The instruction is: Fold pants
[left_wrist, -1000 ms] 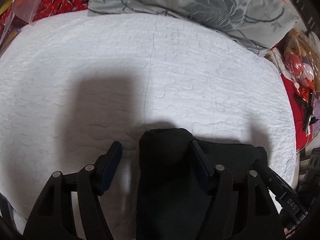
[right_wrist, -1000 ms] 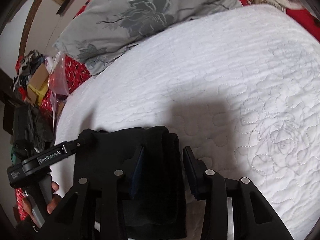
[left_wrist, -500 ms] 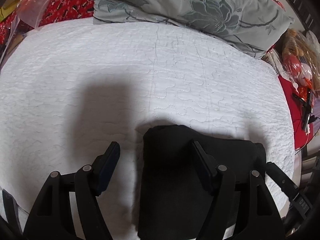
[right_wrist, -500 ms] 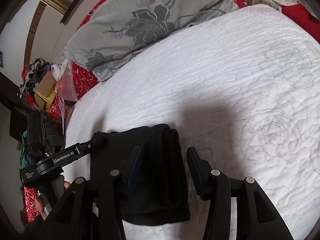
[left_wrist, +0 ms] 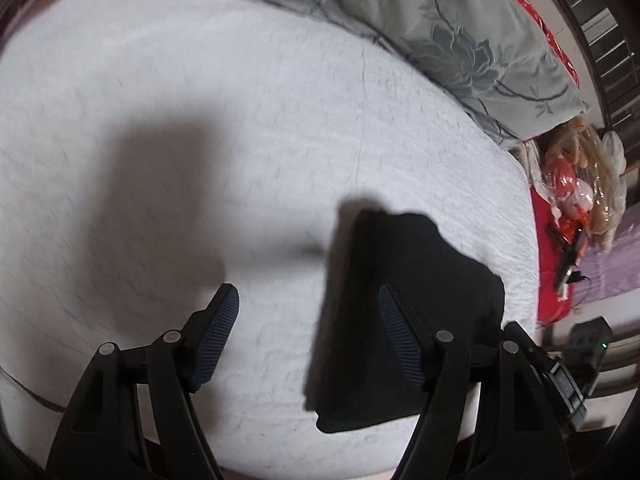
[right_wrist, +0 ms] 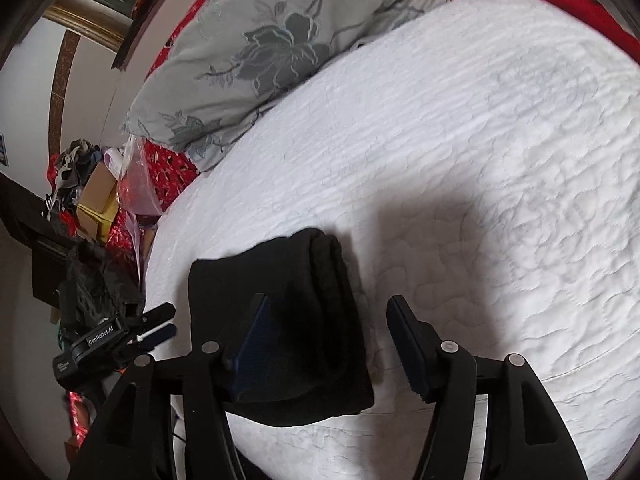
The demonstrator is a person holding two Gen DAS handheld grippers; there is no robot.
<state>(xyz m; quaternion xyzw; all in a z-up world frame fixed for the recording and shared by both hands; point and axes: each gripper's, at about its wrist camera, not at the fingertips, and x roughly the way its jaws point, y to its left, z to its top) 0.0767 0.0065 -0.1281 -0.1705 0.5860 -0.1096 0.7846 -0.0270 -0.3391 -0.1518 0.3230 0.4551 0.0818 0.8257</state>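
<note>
The black pants (left_wrist: 404, 304) lie folded into a compact rectangle on the white quilted bedspread (left_wrist: 240, 140), near its front edge. In the left wrist view my left gripper (left_wrist: 308, 312) is open and empty, raised above the bed, with the pants under its right finger. In the right wrist view the pants (right_wrist: 288, 312) sit below my open, empty right gripper (right_wrist: 326, 320), mostly under its left finger. The left gripper (right_wrist: 154, 326) also shows there at the left, off the pants.
A grey floral pillow (left_wrist: 460, 40) lies along the far side of the bed (right_wrist: 500, 140). Red bedding and bagged toys (left_wrist: 576, 196) are at the right. Boxes, a plastic bag (right_wrist: 136, 188) and dark clutter crowd the floor on the left.
Both grippers have pulled back and up from the folded pants. The left gripper has swung left, so the pants now sit to the right in its view. The pants stay put.
</note>
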